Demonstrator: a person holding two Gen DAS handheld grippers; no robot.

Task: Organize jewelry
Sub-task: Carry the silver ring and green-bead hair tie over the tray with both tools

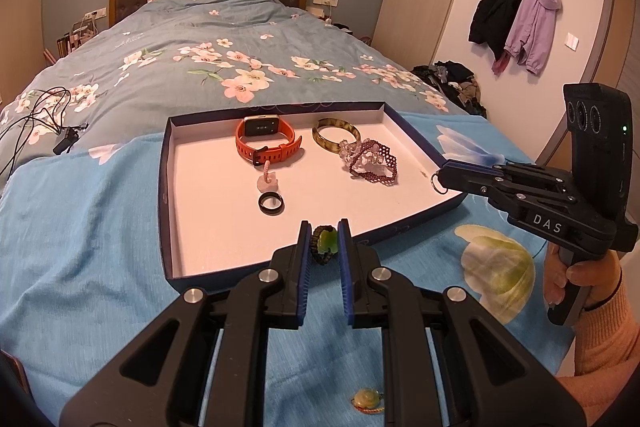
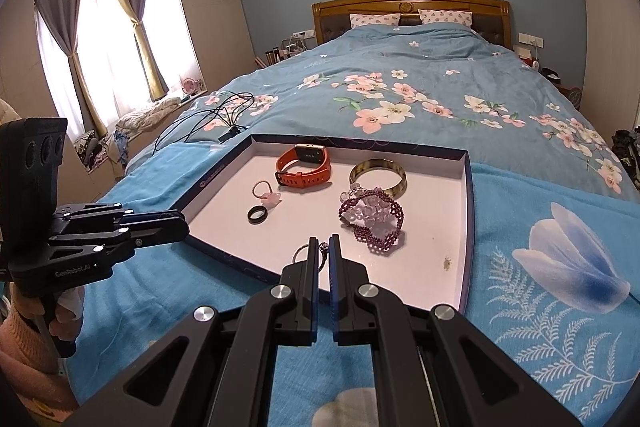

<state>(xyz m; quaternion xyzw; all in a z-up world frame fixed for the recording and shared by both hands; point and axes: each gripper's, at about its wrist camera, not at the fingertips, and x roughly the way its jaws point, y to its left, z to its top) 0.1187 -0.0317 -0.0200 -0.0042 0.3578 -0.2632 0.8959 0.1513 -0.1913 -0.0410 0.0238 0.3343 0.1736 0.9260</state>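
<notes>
Left claw: clenched on a green-stone piece with a dark woven band, held just above the near rim of the tray, at the tray's front edge.
Right claw: pinched nearly closed on a thin silver ring, which pokes out to the left of the tips; a small sparkle sits at the tips, too small to read.
Tray: shallow blue-walled box lid with a pale floor, lying on the bed; both claws approach it from the near side.
Already in tray: orange watch, amber bangle, purple beaded bracelet tangled with clear beads, small pink charm, black ring.
Key relation: open floor lies straight ahead of and below both claws. The right claw hangs over the tray's near right corner, already inside the rim; the left sits at the rim, so judged to need a short push forward first.
Left out: a yellow-green pendant on the bedspread, beneath the left claw's frame.
Hard to see: the green piece's lower half is hidden behind the fingers; whether it is a ring or a bracelet cannot be told.
</notes>
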